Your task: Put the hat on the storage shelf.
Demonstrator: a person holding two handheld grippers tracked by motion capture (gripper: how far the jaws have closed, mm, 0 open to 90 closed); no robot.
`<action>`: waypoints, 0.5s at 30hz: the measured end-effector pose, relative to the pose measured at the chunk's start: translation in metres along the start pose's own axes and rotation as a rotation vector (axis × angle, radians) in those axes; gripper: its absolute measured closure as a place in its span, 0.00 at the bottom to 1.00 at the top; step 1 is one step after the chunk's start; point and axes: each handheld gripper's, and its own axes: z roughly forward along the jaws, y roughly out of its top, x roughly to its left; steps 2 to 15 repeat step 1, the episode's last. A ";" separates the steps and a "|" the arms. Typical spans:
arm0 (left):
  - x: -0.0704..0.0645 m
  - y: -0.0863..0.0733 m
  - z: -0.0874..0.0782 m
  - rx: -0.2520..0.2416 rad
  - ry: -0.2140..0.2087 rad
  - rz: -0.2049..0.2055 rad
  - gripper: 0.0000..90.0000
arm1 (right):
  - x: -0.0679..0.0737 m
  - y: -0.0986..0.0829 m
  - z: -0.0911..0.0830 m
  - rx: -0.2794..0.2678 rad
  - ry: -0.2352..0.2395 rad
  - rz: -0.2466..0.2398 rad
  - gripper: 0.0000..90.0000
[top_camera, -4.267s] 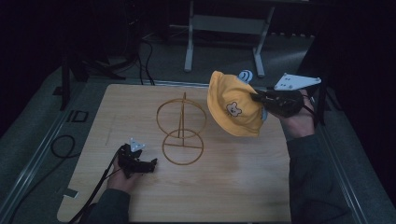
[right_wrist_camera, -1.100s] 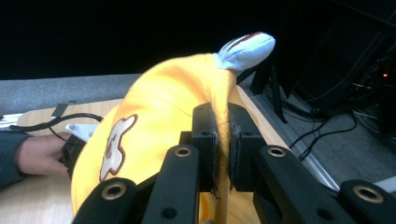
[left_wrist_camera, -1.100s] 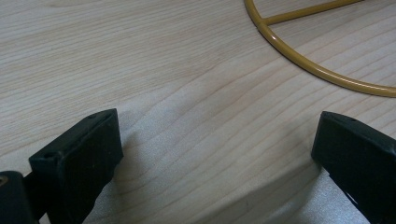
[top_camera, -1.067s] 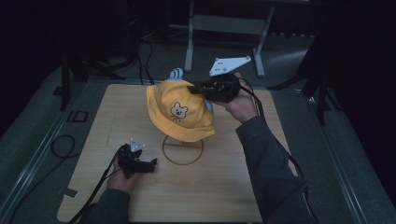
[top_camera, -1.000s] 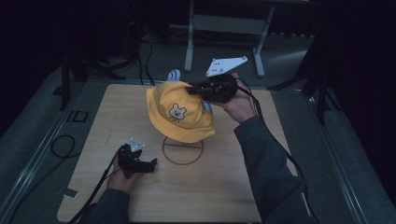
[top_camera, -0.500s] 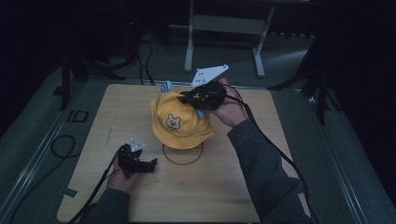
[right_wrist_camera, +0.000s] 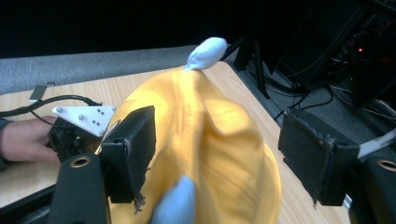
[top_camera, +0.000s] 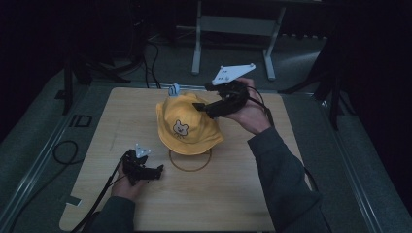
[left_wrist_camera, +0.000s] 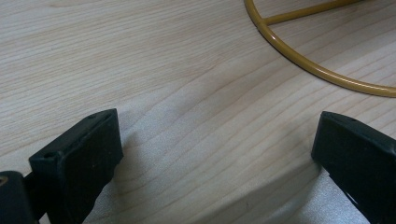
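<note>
High view: a yellow bucket hat (top_camera: 187,124) with a small bear face printed on its front sits draped over the top of a gold wire hat stand (top_camera: 190,160), at the centre of a light wooden table (top_camera: 233,194). The stand's upper part is hidden under the hat; its round base ring lies flat on the table just below the hat's brim on the person's side. A pale blue ear-shaped tip (top_camera: 173,89) rises from the hat's far edge.

The right gripper (top_camera: 204,108), carried by a sleeved hand that reaches in from the right of the stand, rests at the hat's crown on its right side, with a grey three-cornered plate (top_camera: 232,73) above it. Right gripper view: the two black jaws stand wide apart, one on each side of the yellow crown, the left pad (right_wrist_camera: 135,149) close against the fabric and the right pad well clear of it; the cloth bulges up between them and nothing is pinched. The same blue tip (right_wrist_camera: 205,52) shows beyond the crown, and a second blurred blue tip (right_wrist_camera: 175,205) lies near the lens.

The left gripper (top_camera: 154,171) lies on the table to the left of the stand's base ring, near it but apart, held in a hand at the table's near edge. Left gripper view: its jaws are spread wide over bare wood, with an arc of the gold ring and one spoke (left_wrist_camera: 322,51) ahead of them, untouched.
</note>
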 end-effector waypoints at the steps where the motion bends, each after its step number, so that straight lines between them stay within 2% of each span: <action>1: 0.000 0.000 0.000 0.000 0.000 0.000 0.02 | -0.001 -0.001 -0.004 -0.005 -0.004 0.002 0.30; 15: 0.000 0.000 0.000 0.000 0.000 0.000 0.02 | -0.001 -0.001 -0.004 -0.005 -0.004 0.002 0.30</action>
